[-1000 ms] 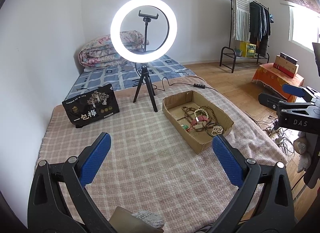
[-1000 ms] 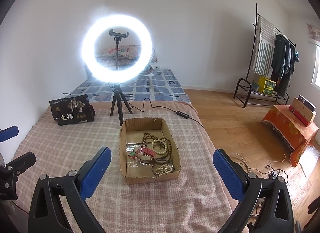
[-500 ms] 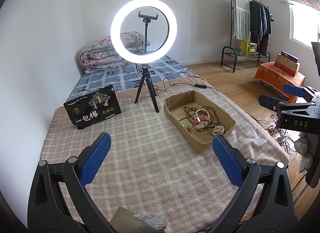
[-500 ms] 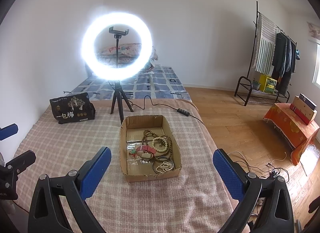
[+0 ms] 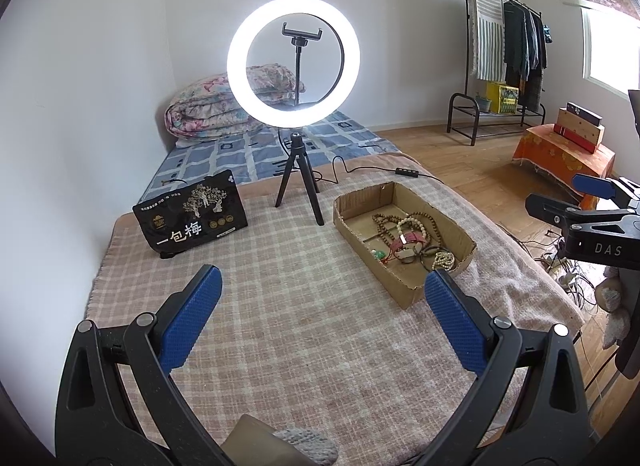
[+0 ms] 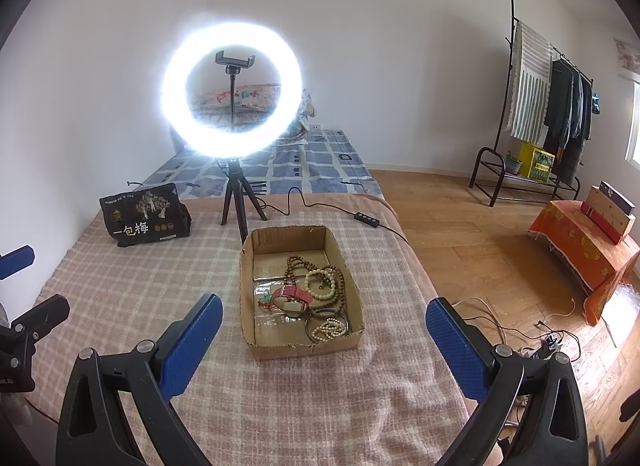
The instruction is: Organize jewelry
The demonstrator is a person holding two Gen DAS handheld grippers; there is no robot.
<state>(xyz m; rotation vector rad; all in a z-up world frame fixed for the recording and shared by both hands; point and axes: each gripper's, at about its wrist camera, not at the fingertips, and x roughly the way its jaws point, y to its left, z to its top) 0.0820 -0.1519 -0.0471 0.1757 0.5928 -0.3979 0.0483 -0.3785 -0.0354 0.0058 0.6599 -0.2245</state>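
A shallow cardboard tray (image 5: 448,290) (image 6: 304,348) sits on the checked blanket. In it lie brown bead strands (image 6: 294,268), a cream bead bracelet (image 6: 320,280), a red watch strap (image 6: 292,294), a dark bangle (image 6: 324,312) and a small white bead bracelet (image 6: 330,330); the pile also shows in the left wrist view (image 5: 408,242). My left gripper (image 5: 322,320) is open and empty, over the blanket left of the tray. My right gripper (image 6: 324,348) is open and empty, just before the tray's near wall; it also shows in the left wrist view (image 5: 580,201).
A lit ring light on a black tripod (image 5: 298,193) (image 6: 240,209) stands behind the tray, its cable and switch (image 6: 366,219) trailing right. A black printed bag (image 5: 190,217) (image 6: 144,217) stands at the back left. The bed edge drops to wooden floor (image 6: 480,258) on the right.
Both grippers have shifted slightly forward toward the tray, which sits a little nearer in each view. Both stay open and empty. Nothing on the blanket has moved.
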